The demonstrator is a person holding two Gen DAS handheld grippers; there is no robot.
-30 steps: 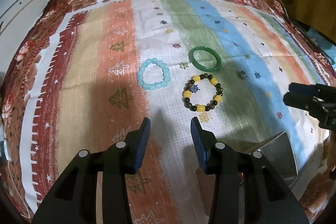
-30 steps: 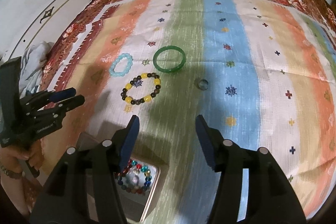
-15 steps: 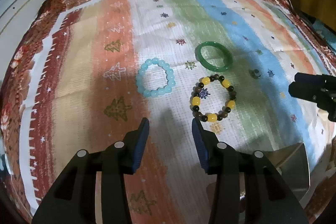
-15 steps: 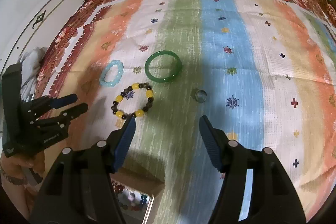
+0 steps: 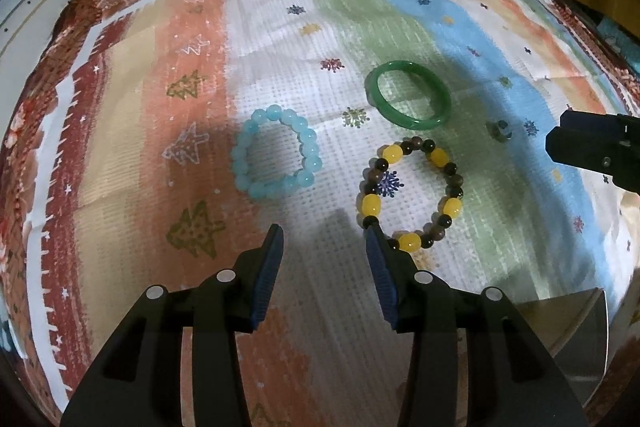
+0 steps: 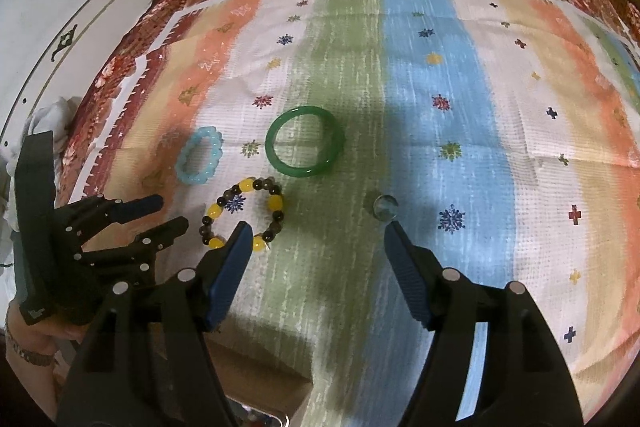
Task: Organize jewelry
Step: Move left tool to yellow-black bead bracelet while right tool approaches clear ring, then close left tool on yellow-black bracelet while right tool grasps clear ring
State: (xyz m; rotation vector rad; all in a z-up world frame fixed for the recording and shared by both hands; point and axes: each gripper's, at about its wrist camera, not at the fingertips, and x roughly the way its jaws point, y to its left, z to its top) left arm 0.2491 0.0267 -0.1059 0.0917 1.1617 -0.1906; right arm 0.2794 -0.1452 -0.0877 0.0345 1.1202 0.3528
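Three bracelets lie on the striped cloth: a light blue bead bracelet (image 5: 277, 154) (image 6: 200, 155), a green bangle (image 5: 409, 99) (image 6: 305, 141) and a yellow-and-dark bead bracelet (image 5: 412, 193) (image 6: 243, 213). A small ring (image 5: 500, 131) (image 6: 385, 206) lies to their right. My left gripper (image 5: 324, 233) is open and empty, just short of the blue and yellow bracelets. My right gripper (image 6: 318, 230) is open and empty, between the yellow bracelet and the ring. Each gripper shows in the other's view, the left gripper (image 6: 160, 213) and the right gripper (image 5: 556, 133).
A metal tin (image 5: 568, 327) stands at the near edge of the cloth, its rim low in the right wrist view (image 6: 264, 367). The cloth (image 6: 440, 87) stretches far and right with a floral border. A white wall lies to the left.
Both grippers have moved forward toward the jewelry, which now looks larger and nearer. The tin has slid low out of the right wrist view. Both grippers stay open.
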